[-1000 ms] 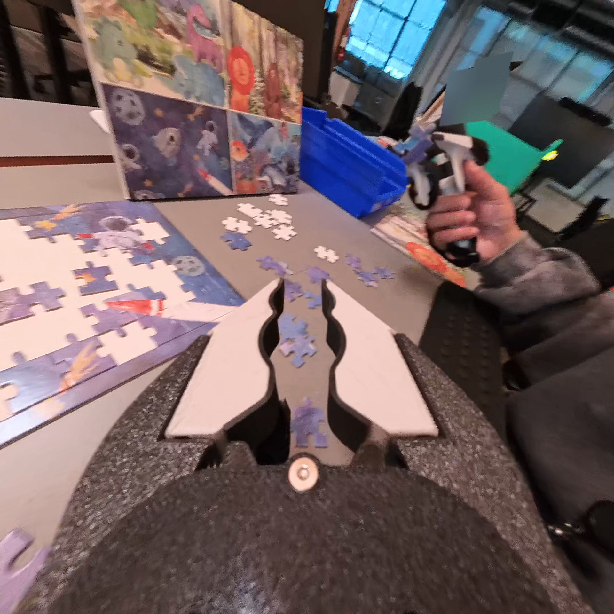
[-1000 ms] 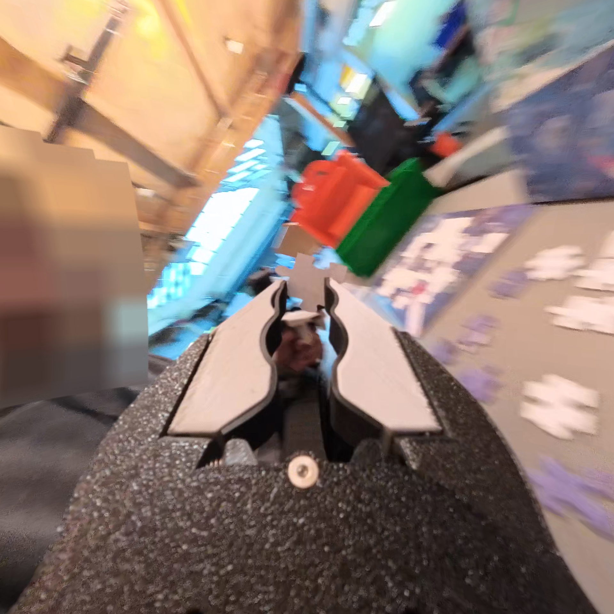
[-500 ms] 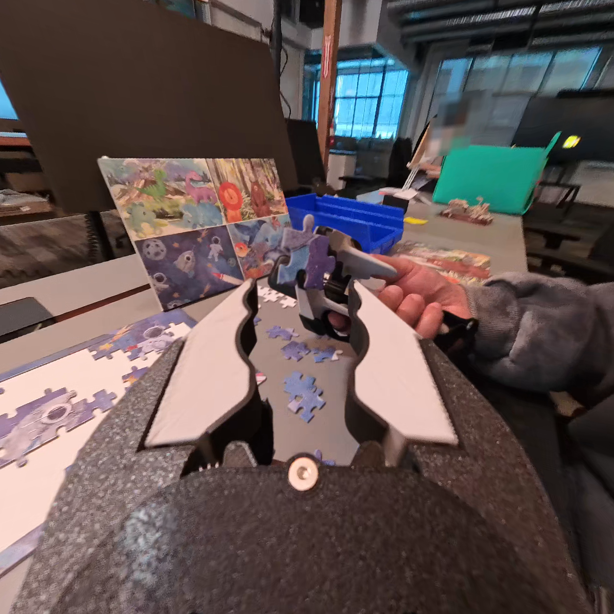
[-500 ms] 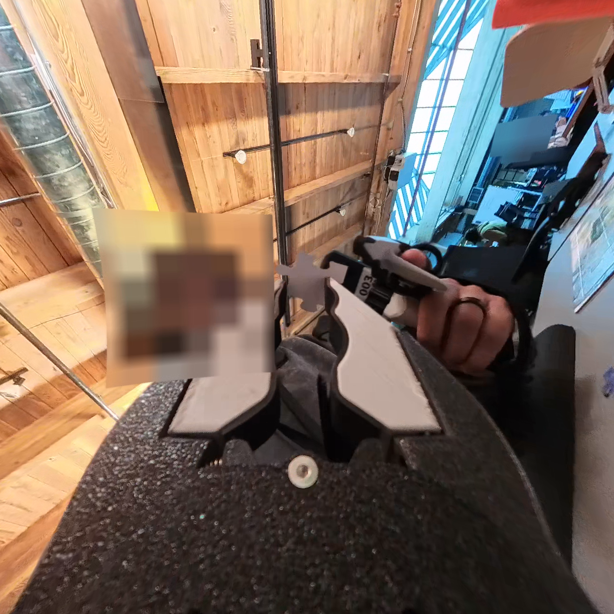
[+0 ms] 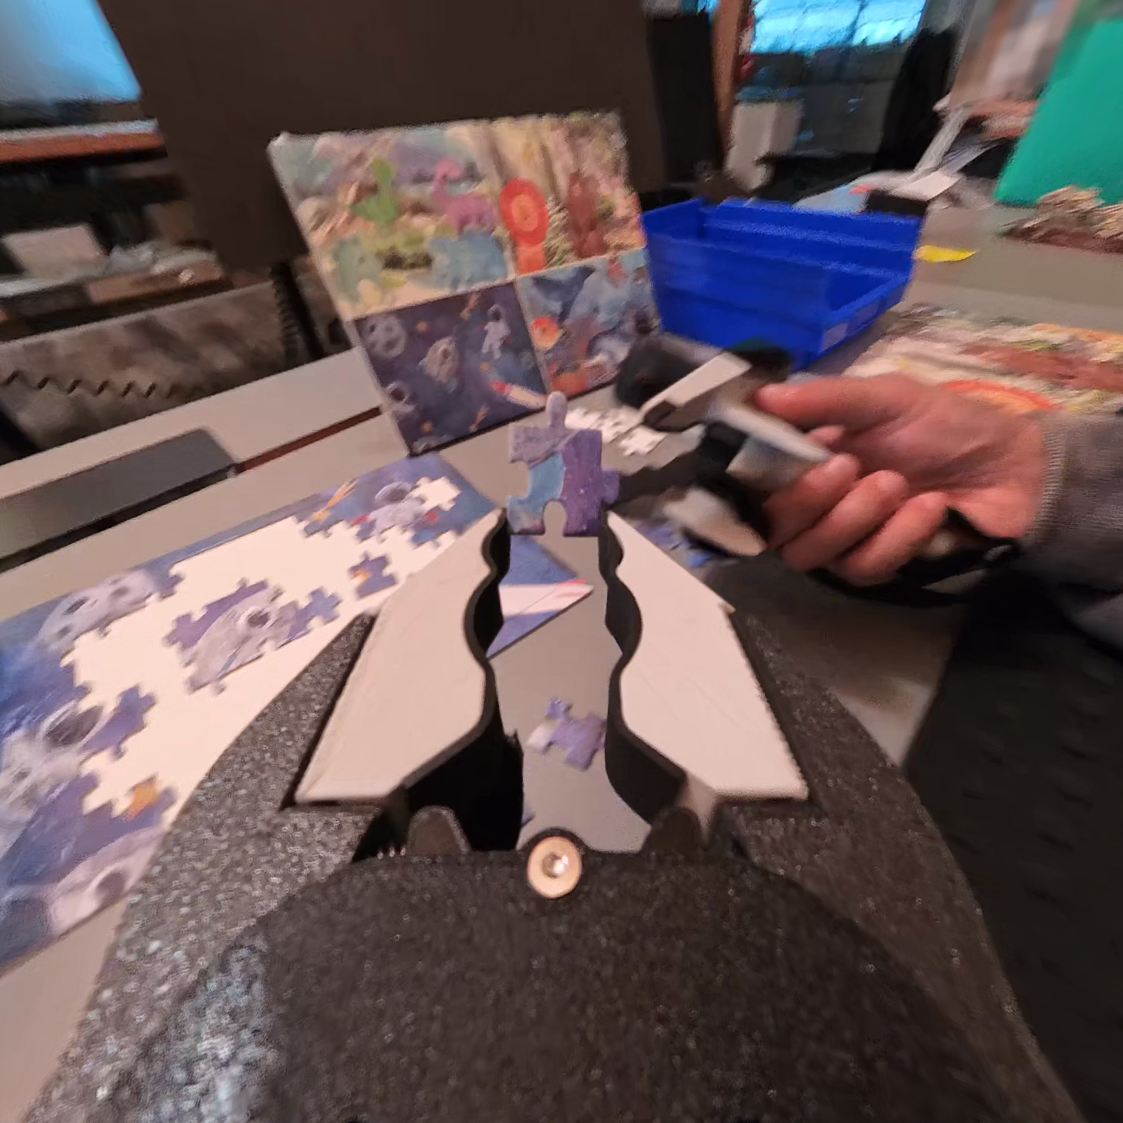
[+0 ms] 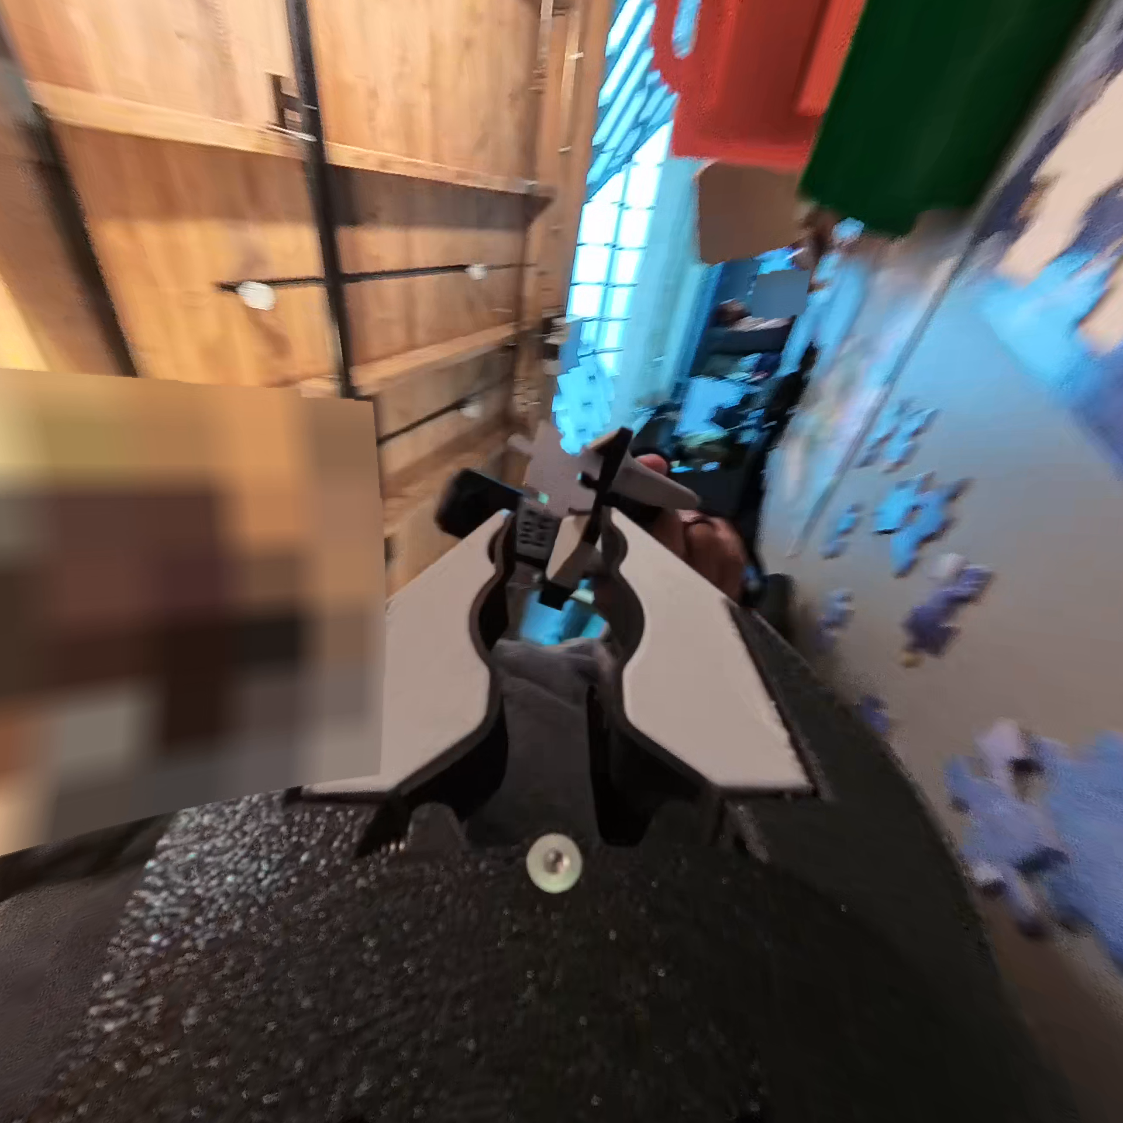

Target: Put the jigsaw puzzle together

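While blurred | left gripper [image 5: 554, 528] pinches puzzle piece [image 5: 562, 480] | right gripper [image 6: 556, 535] unclear

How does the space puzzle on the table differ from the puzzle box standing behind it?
The space puzzle lies flat on the table; the puzzle box stands upright. The space puzzle is unfinished, with white gaps between its pieces; the puzzle box shows whole pictures. The space puzzle has one scene, the puzzle box four. Both show astronauts in dark blue space.

Blue-purple puzzle piece [image 5: 562, 480], upright, printed face showing, pinched at the left fingertips [image 5: 495, 528]; grey back [image 6: 556, 471] beyond the right ones.
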Tool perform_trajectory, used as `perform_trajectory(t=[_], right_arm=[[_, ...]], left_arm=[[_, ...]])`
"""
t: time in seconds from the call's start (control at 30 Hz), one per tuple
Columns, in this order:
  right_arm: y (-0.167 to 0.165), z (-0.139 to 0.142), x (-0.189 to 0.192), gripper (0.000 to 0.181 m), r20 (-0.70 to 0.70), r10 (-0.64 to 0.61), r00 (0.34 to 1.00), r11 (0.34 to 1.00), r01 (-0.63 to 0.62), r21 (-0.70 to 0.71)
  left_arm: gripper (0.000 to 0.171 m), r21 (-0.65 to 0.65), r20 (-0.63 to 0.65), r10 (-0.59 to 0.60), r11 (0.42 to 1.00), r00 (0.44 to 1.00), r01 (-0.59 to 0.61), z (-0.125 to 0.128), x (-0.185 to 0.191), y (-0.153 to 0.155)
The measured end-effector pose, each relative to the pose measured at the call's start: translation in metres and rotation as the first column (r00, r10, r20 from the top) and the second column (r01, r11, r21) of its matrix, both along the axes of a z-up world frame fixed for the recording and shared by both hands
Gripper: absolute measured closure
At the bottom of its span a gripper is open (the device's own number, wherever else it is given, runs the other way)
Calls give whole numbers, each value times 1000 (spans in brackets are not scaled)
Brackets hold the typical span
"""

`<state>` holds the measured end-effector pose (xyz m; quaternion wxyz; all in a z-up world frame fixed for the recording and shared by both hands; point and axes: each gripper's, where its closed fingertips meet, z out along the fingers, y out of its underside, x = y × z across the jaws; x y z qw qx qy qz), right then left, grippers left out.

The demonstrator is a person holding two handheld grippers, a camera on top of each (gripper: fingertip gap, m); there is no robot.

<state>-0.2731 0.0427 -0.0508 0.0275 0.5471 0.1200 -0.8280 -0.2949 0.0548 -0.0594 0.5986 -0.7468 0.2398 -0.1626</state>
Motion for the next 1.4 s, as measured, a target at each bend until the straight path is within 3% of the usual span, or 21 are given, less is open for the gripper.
perform_trajectory(t=[0.03,0.1,0.2,0.33,0.4,0.47,0.53,0.6,0.63,0.7,0.77,0.83,0.97,1.07,1.2,1.3,1.4], right_arm=[[8,-2,2,157,49,-59,997,997,56,61],[19,0,5,159,159,-160,974,972,128,196],[21,26,-2,155,350,-168,921,880,-20,475],[47,64,-36,151,477,-228,849,591,-269,760],[83,57,-67,152,450,-309,838,460,-283,842],[118,15,-96,158,459,-355,815,399,-312,862],[138,-35,-116,174,496,-371,785,483,-293,825],[135,-56,-134,181,439,-340,832,558,-197,806],[129,-68,-137,181,462,-303,833,570,-230,789],[124,-86,-135,181,522,-302,797,505,-331,797],[124,-88,-134,181,513,-334,790,449,-345,824],[124,-94,-132,181,553,-329,766,447,-389,806],[143,-99,-124,171,551,-421,721,408,-393,824],[137,-91,-126,155,542,-335,771,499,-343,796],[118,-72,-125,155,489,-121,864,670,-292,682],[118,-78,-123,151,506,-101,857,687,-308,659],[104,-74,-123,165,493,-23,870,690,-343,637]], left_arm=[[143,-36,-44,55,998,997,-57,-8,-14,7],[143,-124,-146,158,977,977,-176,-27,-48,19],[143,-288,-223,219,916,950,-278,-50,-92,29],[143,-470,-272,225,817,936,-333,-76,-128,47],[143,-506,-290,250,779,924,-370,-81,-135,60],[143,-537,-312,265,743,912,-399,-88,-138,69],[143,-564,-334,255,716,907,-410,-96,-135,74],[143,-585,-359,244,694,901,-420,-104,-132,77],[143,-587,-368,246,686,897,-429,-106,-131,79],[143,-584,-379,254,680,890,-443,-107,-128,85],[143,-593,-408,236,666,882,-453,-112,-127,86],[143,-582,-435,231,666,870,-467,-114,-128,89],[143,-499,-466,202,744,861,-444,-104,-124,95],[143,-407,-521,151,821,840,-400,-97,-120,95],[143,-429,-498,105,833,861,-350,-100,-115,85],[143,-415,-476,75,859,876,-300,-97,-111,81],[143,-407,-450,54,876,891,-259,-95,-108,79]])
